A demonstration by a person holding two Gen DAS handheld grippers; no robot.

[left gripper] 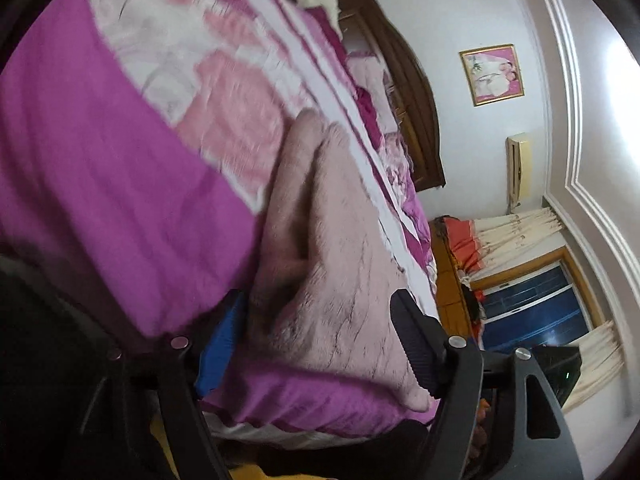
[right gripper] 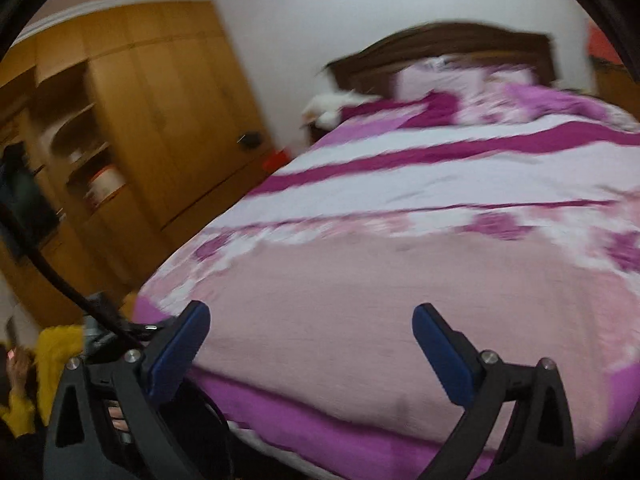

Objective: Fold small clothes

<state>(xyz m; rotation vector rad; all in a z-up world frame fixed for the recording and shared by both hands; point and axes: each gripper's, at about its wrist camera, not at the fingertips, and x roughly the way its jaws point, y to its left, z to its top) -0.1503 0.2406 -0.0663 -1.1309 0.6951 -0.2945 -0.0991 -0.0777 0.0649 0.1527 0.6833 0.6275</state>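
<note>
1. Left wrist view: the left gripper (left gripper: 320, 336) hangs over the bed's (left gripper: 100, 200) near edge, fingers spread astride the pale pink garment (left gripper: 320, 240), not pressing it; a fold looks just released.
2. Right wrist view: the right gripper (right gripper: 310, 344) hovers above that edge, fingers wide apart and empty; next it needs a fresh garment edge to pinch.

A bed (right gripper: 400, 168) with a pink-and-magenta cover bears a fuzzy pale-pink garment (left gripper: 332, 264) near its edge.

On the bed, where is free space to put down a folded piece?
Free: the bedspread between the pillows and the near pink garment. Crowded: the near edge, where that garment lies, and the head end with pillows.
</note>
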